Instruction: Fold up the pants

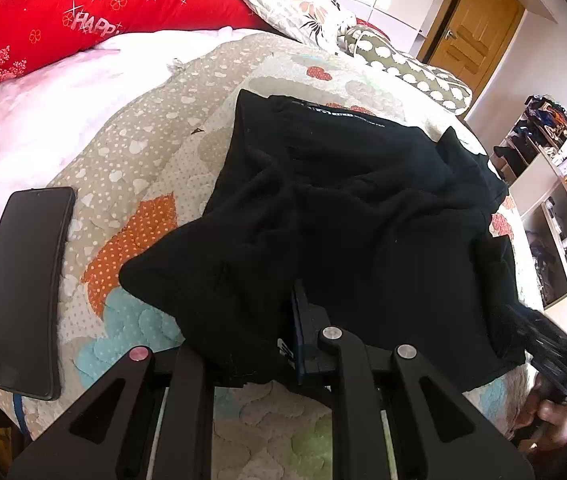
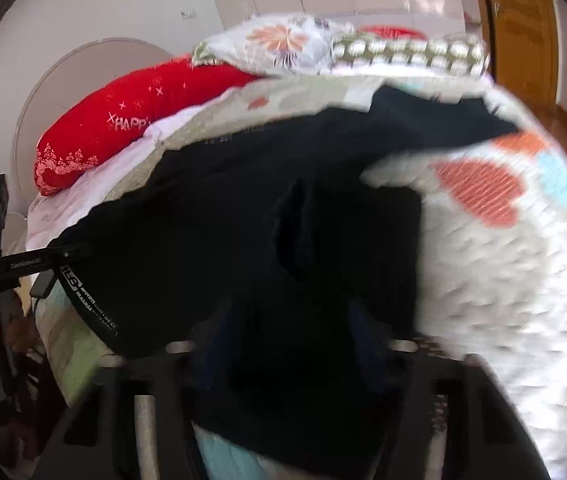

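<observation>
Both hand-held grippers (image 1: 267,344) (image 2: 283,344) clamped on black pants (image 1: 343,208).

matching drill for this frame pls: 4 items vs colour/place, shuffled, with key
Items:
1. pants
2. phone
3. long pillow
4. door

Descriptions:
A. red, with white lettering, at the far end of the bed
B. brown wood, in the room's far corner
C. black, rumpled on the quilt, both tools at its near edge
D. black slab lying flat on the quilt, left of the cloth

Pairs: 1-C, 2-D, 3-A, 4-B
</observation>
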Demonstrator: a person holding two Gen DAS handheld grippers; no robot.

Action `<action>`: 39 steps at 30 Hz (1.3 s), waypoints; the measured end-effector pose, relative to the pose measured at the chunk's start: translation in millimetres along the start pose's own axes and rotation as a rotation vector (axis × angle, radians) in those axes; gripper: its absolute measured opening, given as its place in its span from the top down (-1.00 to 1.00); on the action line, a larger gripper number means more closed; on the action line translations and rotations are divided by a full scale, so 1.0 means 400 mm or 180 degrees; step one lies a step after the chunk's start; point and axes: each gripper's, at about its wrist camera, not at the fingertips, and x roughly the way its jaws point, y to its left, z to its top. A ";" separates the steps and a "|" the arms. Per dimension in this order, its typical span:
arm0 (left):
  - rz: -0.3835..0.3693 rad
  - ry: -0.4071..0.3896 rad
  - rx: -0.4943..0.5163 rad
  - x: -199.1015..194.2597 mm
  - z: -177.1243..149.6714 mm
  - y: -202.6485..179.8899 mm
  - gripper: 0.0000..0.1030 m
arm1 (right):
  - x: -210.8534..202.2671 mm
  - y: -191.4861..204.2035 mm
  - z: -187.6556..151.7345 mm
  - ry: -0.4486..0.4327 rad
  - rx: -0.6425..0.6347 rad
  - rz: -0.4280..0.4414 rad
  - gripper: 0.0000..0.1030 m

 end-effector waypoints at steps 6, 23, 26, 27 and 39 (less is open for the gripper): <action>-0.0098 -0.0041 -0.0006 -0.025 0.000 0.000 0.75 | -0.236 -0.106 -0.005 -0.0644 0.0347 -0.0110 0.78; -0.0262 0.0100 -0.0039 -0.022 -0.050 0.004 0.74 | -0.334 -0.392 -0.164 -0.0756 0.1361 -0.0572 0.81; -0.0345 0.0040 -0.0003 -0.056 -0.064 -0.001 0.79 | -0.378 -0.369 -0.146 -0.0821 0.1257 -0.0612 0.81; -0.0364 0.0030 0.0013 -0.065 -0.071 -0.005 0.79 | -0.390 -0.364 -0.148 -0.0825 0.1245 -0.0623 0.81; -0.0098 0.0081 -0.0022 -0.091 -0.092 0.032 -0.16 | -0.335 -0.386 -0.093 -0.0444 0.1115 -0.1230 0.08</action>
